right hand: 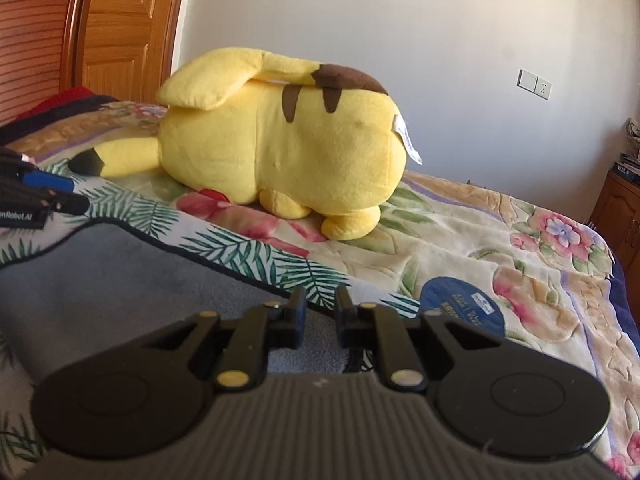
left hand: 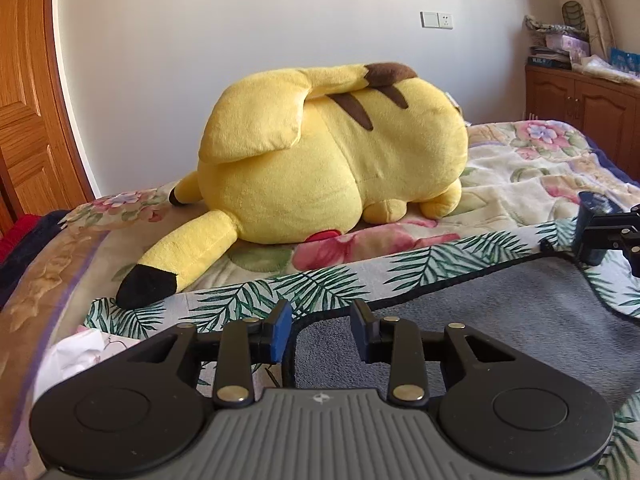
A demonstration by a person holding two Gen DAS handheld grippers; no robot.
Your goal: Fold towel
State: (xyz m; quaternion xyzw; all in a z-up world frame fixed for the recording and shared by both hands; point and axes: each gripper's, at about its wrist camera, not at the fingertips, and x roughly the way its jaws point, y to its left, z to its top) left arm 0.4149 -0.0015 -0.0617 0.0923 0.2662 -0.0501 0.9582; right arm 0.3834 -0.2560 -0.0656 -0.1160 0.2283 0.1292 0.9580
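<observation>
Towel (left hand: pixel 500 320) lies flat on our bed (left hand: pixel 520 184) near the plush toy (left hand: pixel 320 152); our left gripper (left hand: pixel 322 332) and right gripper (right hand: pixel 320 316) hover part-open, holding nothing.

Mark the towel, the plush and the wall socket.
towel (left hand: pixel 500 320), left wrist view, grey centre.
plush (left hand: pixel 340 160), left wrist view, yellow back.
wall socket (right hand: pixel 534 84), right wrist view, plate face.

The towel (left hand: pixel 500 320) is grey with a black edge, lying on a white palm-leaf cloth (left hand: pixel 320 284) over a cream floral blanket (right hand: pixel 500 240), beside a yellow plush (left hand: pixel 332 152) with brown stripes.
</observation>
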